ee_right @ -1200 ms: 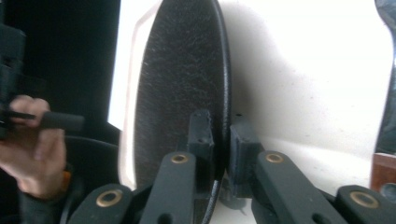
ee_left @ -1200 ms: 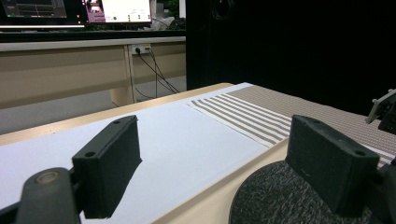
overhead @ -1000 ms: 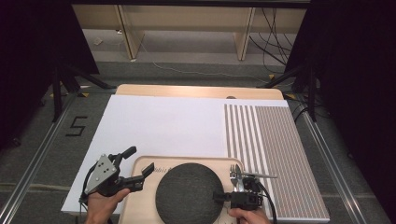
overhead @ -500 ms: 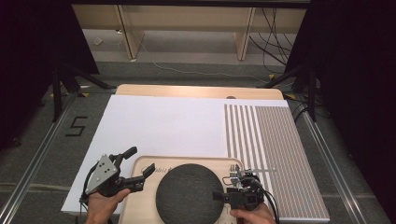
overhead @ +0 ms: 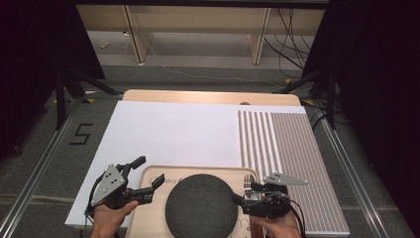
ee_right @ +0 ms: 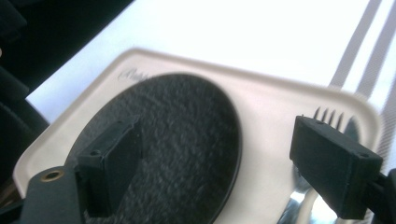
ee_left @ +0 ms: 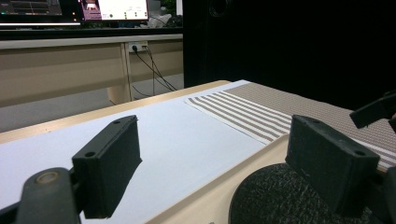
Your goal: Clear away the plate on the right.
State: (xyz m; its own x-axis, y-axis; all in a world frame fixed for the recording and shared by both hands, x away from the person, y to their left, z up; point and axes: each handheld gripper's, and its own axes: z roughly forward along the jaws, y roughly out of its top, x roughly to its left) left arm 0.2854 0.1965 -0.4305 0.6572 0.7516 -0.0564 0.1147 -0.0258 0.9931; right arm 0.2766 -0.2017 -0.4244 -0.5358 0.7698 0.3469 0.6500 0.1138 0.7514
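The fork (overhead: 247, 184) now lies on the tray (overhead: 148, 218) at its right edge, just beside the round dark felt mat (overhead: 200, 206), w/ nothing gripping it. The right gripper (overhead: 243, 194) has just been opening, nothing between its fingers (ee_right: 334, 165), and sits higher over the tray than a sec ago, so the fork looks placed & let go. Left gripper (overhead: 148, 171) hangs spread and empty over the tray's left corner, unmoved; the surface (overhead: 173, 129) beyond is bare white sheet plus a striped mat (overhead: 292, 148).
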